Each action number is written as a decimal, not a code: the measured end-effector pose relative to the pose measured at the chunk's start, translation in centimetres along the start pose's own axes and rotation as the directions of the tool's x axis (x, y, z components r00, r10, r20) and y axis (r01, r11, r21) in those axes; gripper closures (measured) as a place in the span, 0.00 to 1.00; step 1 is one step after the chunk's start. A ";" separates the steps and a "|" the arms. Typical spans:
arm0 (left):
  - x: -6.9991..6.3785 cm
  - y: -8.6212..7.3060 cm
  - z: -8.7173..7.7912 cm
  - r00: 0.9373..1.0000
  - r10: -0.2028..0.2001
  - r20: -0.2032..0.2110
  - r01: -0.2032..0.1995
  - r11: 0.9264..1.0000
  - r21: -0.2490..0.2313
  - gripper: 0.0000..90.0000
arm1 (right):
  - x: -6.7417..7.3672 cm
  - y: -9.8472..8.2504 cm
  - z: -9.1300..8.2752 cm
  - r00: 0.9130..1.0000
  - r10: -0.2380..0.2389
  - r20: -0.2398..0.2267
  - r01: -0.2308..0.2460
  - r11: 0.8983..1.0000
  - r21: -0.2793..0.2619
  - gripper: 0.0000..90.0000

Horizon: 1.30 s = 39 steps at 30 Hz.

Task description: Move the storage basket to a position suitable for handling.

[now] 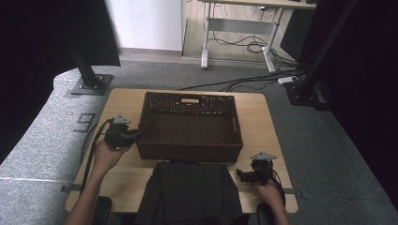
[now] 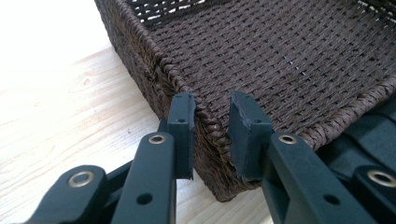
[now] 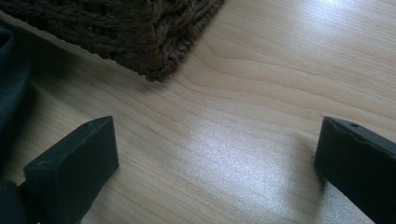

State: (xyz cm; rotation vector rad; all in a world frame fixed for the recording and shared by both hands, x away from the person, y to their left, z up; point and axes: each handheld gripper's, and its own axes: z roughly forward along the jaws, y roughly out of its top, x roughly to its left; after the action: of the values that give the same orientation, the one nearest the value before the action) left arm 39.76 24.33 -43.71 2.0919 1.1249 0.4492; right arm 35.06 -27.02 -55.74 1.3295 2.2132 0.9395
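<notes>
wicker basket [image 1: 190,126] sitting mid-counter [image 1: 263,117]; left gripper [image 2: 212,122] pinching its near-left rim, right gripper [image 3: 215,154] resting wide and empty (beside dark cloth [image 1: 190,192]). likely needing a steady pull next.

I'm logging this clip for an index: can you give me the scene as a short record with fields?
surface: wooden table
basket: dark woven basket, mid-table, nothing seen inside
cloth: dark folded cloth at the basket's near side
left gripper: jaws astride the basket's near left corner rim, pads on the rim
right gripper: jaws wide open over bare table, near the basket's right corner
</notes>
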 end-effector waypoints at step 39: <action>-0.8 -10.3 3.2 1.000 -0.009 -0.018 0.010 0.998 0.065 0.00 | 0.0 0.0 0.0 1.000 0.000 0.000 0.000 1.000 -0.001 0.00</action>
State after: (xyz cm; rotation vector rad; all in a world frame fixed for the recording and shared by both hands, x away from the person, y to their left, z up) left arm 35.21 26.13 -53.36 2.1421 1.1737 0.4322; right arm 35.06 -27.02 -55.74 1.3295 2.2128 0.9404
